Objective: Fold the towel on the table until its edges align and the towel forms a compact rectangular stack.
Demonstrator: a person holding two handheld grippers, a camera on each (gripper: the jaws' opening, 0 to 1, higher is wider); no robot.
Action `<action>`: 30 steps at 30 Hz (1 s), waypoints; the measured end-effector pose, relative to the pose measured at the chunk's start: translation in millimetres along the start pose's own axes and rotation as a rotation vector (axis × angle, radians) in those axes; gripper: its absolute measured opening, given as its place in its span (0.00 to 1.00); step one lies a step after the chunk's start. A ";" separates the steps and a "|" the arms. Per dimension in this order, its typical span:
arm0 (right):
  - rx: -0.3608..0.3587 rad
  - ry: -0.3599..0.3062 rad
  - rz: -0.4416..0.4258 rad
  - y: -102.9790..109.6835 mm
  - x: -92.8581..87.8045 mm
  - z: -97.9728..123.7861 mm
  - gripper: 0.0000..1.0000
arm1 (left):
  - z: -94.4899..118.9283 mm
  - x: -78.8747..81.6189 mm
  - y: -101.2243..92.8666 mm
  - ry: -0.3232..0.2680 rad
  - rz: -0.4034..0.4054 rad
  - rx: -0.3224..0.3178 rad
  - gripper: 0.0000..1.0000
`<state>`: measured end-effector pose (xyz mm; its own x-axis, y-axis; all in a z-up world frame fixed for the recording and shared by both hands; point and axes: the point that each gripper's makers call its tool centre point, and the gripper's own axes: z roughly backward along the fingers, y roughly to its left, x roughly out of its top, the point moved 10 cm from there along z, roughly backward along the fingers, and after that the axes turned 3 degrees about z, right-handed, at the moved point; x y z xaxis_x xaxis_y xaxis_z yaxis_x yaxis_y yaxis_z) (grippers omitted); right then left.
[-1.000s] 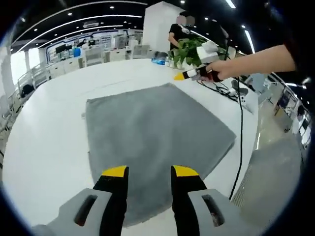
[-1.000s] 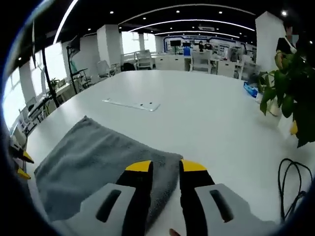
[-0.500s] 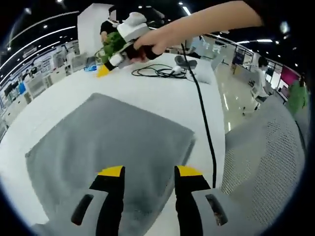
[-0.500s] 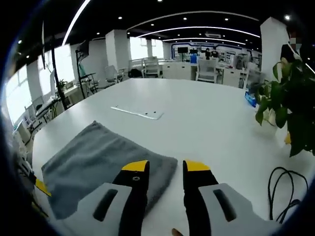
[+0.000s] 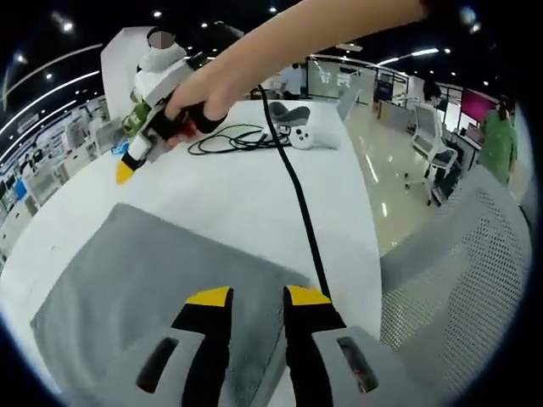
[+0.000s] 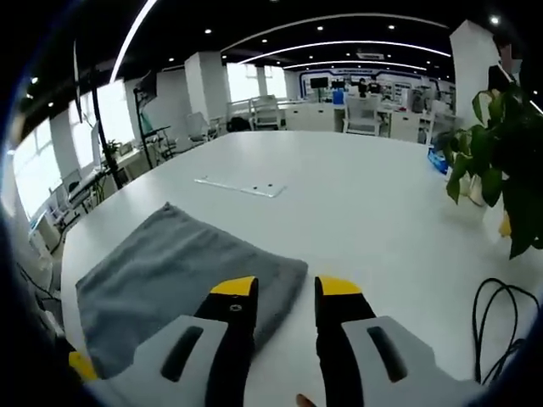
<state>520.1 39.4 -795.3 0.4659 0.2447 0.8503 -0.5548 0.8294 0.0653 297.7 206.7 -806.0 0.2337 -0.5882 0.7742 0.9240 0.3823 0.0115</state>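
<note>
The grey towel (image 6: 178, 275) lies flat and unfolded on the white table (image 6: 356, 195), filling the lower left of both views. The left gripper (image 5: 257, 297) and right gripper (image 6: 287, 287) both hover spread over its near corner, pinching nothing.

Each hand-held gripper has two black jaws capped with yellow tips, set in a pale grey moulded body with a dark oval slot on each side: the left hand-held gripper (image 5: 253, 298) and the right hand-held gripper (image 6: 284, 288) look alike. In the left gripper view the right hand-held gripper shows a white housing, and the person's hand (image 5: 199, 97) emerges from a bare forearm
</note>
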 end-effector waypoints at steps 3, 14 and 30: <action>0.008 0.005 0.001 1.2 -1.6 -4.6 0.25 | -8.6 2.3 -3.7 0.009 0.010 -0.035 0.14; 0.040 0.024 -0.009 2.3 -14.6 -16.4 0.25 | -26.1 2.0 -17.7 0.039 0.025 -0.111 0.09; -0.028 0.018 -0.081 -0.7 -27.1 -30.4 0.25 | -41.7 -12.6 -31.3 0.099 0.032 -0.122 0.13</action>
<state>528.8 47.4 -834.2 0.5211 0.1855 0.8331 -0.4953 0.8607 0.1181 278.5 172.5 -842.6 0.2870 -0.6469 0.7065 0.9440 0.3163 -0.0939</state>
